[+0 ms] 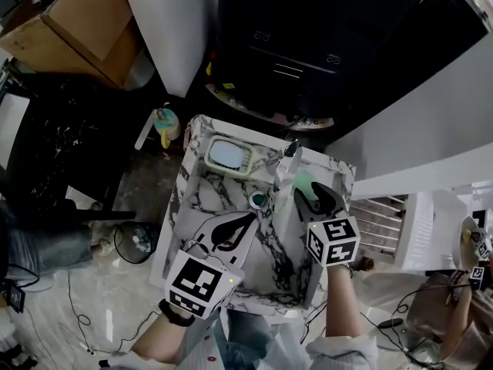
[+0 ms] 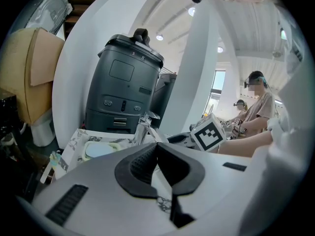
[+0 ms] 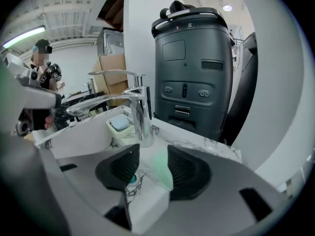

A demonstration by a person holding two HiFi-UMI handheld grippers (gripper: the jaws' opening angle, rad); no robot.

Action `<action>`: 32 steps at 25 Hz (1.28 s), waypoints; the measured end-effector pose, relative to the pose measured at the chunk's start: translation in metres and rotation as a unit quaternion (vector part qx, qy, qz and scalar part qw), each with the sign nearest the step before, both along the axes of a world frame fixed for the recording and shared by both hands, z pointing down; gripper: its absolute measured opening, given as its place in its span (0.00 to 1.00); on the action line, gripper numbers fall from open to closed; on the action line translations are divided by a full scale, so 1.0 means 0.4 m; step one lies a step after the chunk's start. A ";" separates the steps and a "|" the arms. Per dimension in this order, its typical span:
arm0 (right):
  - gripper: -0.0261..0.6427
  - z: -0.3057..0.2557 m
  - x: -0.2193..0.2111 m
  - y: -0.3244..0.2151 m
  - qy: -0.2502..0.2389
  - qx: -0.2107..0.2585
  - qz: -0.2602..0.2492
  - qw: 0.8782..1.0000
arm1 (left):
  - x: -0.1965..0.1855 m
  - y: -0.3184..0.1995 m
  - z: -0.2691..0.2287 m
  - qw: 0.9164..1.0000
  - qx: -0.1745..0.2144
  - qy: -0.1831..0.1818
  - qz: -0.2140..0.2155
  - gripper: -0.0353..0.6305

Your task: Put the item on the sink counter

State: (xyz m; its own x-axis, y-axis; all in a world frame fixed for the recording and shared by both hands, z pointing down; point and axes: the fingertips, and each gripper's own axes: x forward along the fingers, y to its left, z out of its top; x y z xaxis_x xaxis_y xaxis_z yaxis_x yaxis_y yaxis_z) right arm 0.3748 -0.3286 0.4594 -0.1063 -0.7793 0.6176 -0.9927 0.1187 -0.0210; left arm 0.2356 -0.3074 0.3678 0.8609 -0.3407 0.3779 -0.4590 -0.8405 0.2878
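On the marble sink counter (image 1: pixel 189 177), a green item (image 1: pixel 303 183) lies just right of the faucet (image 1: pixel 286 166), between the half-open jaws of the right gripper (image 1: pixel 314 193). Left of the faucet, a dish (image 1: pixel 211 163) holds a pale blue bar (image 1: pixel 227 153). The left gripper (image 1: pixel 251 219) is closed on nothing.

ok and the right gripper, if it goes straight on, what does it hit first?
Probably the pale green item lying on the sink counter between the right gripper's open jaws; right behind it stands the faucet base. Depth between them is hard to judge.
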 end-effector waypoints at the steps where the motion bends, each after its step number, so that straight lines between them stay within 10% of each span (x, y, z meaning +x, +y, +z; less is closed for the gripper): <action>1: 0.31 0.010 0.002 -0.003 0.010 -0.007 -0.006 1.000 | 0.001 -0.001 0.003 1.000 -0.001 -0.001 0.000 0.08; 15: 0.50 0.157 0.050 -0.029 0.181 -0.137 -0.094 0.969 | -0.006 0.001 0.021 1.000 -0.011 -0.005 -0.002 0.08; 32: 0.46 0.188 0.035 -0.011 0.204 -0.183 -0.133 0.952 | -0.029 0.010 0.018 1.000 -0.014 -0.002 -0.010 0.08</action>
State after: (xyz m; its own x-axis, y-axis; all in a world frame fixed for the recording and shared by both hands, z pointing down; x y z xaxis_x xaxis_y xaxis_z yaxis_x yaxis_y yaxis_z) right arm 0.3888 -0.3331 0.5346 0.0376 -0.4823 0.8752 -0.8623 0.4270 0.2723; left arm 0.2241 -0.3033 0.3750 0.8526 -0.3464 0.3912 -0.4762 -0.8232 0.3090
